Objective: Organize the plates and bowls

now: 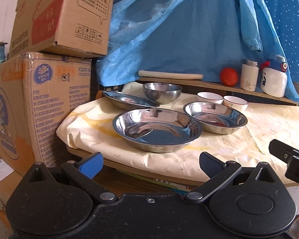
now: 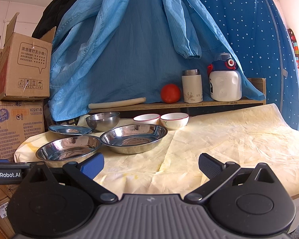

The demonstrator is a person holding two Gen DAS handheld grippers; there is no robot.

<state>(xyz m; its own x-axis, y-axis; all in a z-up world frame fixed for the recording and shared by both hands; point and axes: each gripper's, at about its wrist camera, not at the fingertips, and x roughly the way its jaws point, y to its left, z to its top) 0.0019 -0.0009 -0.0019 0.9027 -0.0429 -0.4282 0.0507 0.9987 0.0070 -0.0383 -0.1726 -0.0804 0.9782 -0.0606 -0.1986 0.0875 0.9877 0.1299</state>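
Three steel plates lie on the cloth-covered table: a near one point(image 1: 156, 129) point(image 2: 68, 150), one to its right point(image 1: 215, 117) point(image 2: 133, 137), and a flat one behind point(image 1: 129, 99) point(image 2: 69, 129). A steel bowl point(image 1: 161, 92) point(image 2: 102, 121) stands at the back. Two white bowls with red rims point(image 1: 210, 97) point(image 1: 235, 102) point(image 2: 146, 118) point(image 2: 174, 120) stand side by side. My left gripper point(image 1: 151, 166) is open and empty, short of the table's front edge before the near plate. My right gripper point(image 2: 151, 167) is open and empty over the cloth, right of the plates.
Stacked cardboard boxes point(image 1: 39, 91) stand against the table's left side. A wooden shelf point(image 2: 169, 104) at the back holds a rolling pin point(image 2: 116, 103), a tomato point(image 2: 170, 93), a white flask point(image 2: 192, 86) and a white bottle point(image 2: 225, 81). Blue coats point(image 2: 129, 45) hang behind.
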